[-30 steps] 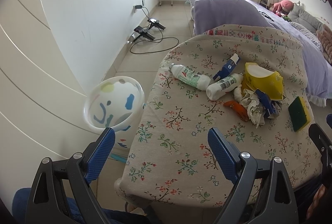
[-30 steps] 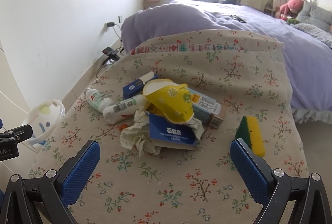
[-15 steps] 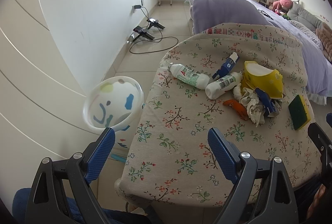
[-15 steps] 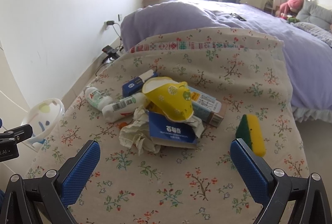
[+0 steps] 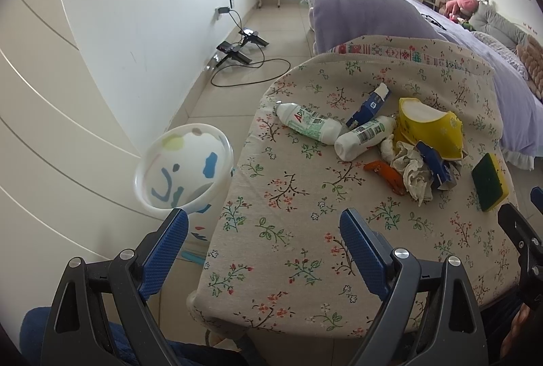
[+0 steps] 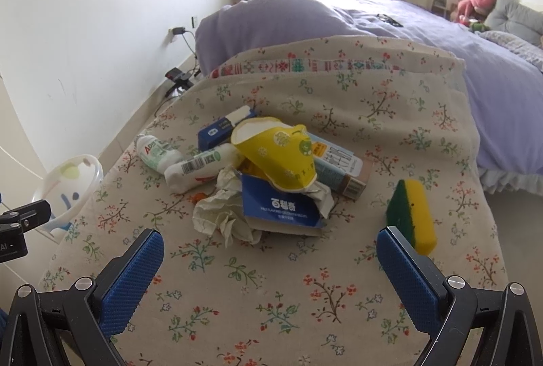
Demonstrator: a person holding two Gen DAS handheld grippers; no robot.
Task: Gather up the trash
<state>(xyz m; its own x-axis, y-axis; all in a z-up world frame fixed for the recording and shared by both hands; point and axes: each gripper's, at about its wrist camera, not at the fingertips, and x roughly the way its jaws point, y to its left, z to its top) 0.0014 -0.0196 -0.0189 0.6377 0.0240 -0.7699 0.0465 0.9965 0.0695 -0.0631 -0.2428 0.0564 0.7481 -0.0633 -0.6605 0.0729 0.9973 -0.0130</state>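
Observation:
A heap of trash lies on the floral tablecloth (image 6: 271,298): a crushed yellow paper cup (image 6: 278,155), a torn blue carton (image 6: 281,206), crumpled tissue (image 6: 220,210), two white bottles (image 5: 363,137) (image 5: 309,123), a small blue box (image 5: 370,104) and an orange scrap (image 5: 387,174). A white patterned bin (image 5: 185,169) stands on the floor left of the table. My left gripper (image 5: 263,244) is open near the table's front left corner. My right gripper (image 6: 268,261) is open, empty, short of the heap.
A green and yellow sponge (image 6: 412,210) lies at the table's right side. A purple bed (image 6: 373,26) stands behind the table. Chargers and cables (image 5: 244,54) lie on the tiled floor by the white wall.
Both views have shifted very slightly; the heap sits a little closer in the right wrist view. Both grippers remain open.

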